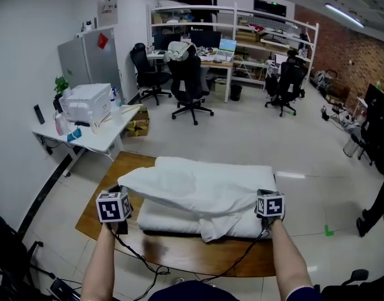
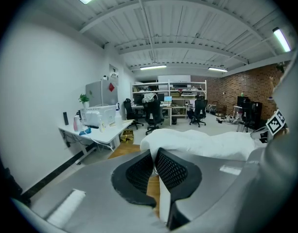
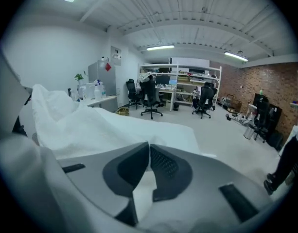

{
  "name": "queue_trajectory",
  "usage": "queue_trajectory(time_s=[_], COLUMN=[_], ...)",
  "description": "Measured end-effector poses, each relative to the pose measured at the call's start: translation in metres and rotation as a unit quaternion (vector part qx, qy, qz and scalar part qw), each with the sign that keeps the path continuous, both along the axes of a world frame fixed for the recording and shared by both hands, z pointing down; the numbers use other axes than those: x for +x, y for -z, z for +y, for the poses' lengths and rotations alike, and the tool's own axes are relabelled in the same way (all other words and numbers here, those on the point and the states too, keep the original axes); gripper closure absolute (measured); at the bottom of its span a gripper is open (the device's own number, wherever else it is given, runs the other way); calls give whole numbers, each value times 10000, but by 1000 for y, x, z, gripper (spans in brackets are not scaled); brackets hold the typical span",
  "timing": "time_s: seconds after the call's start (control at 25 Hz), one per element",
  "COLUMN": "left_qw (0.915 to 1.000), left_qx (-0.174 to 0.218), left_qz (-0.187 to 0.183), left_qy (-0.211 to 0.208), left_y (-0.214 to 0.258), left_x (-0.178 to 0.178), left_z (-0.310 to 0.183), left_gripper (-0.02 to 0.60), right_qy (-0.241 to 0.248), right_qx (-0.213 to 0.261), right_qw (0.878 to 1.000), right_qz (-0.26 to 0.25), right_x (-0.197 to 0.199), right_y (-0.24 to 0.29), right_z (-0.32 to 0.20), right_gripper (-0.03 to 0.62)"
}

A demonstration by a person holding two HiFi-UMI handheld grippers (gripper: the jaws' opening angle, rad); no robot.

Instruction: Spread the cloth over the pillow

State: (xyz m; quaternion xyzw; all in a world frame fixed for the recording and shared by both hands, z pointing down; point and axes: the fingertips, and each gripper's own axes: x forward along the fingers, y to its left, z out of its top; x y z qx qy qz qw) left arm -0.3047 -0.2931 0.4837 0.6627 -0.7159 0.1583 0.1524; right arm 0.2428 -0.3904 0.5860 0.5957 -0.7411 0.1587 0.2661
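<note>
Two forearms (image 1: 101, 262) rose from the head view's lower edge. The left claw (image 1: 119, 193) and right claw (image 1: 267, 193) met the near corners of one white cloth (image 1: 204, 184), draped over one pillow (image 1: 170, 220) on the brown counter (image 1: 179, 253). Their tips were hidden there. The left gripper view showed its claw clenched on cloth, and the right gripper view showed the same.

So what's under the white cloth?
A white pillow, lying on a brown table. Only its front edge shows; the cloth hides its top and back.
</note>
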Motion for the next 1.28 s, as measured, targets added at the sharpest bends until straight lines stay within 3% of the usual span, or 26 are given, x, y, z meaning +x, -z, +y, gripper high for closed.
queue_trajectory(time_s=[0.24, 0.52, 1.0, 1.28], left_qw=[9988, 9947, 9864, 9821], left_qx=[412, 917, 1493, 1701], left_qz=[245, 275, 119, 97], left_qy=[-105, -372, -672, -802], left_y=[38, 100, 176, 197], left_x=[4, 16, 46, 57], left_z=[-33, -70, -97, -100], left_gripper=[560, 560, 560, 560], right_qy=[-86, -294, -593, -668], right_qx=[858, 1725, 2450, 2771], right_qw=[9962, 9846, 9676, 9579], right_qz=[-121, -30, 174, 344], right_x=[31, 56, 94, 104], right_y=[82, 177, 276, 327], right_z=[9, 13, 15, 15], right_gripper=[572, 572, 574, 574])
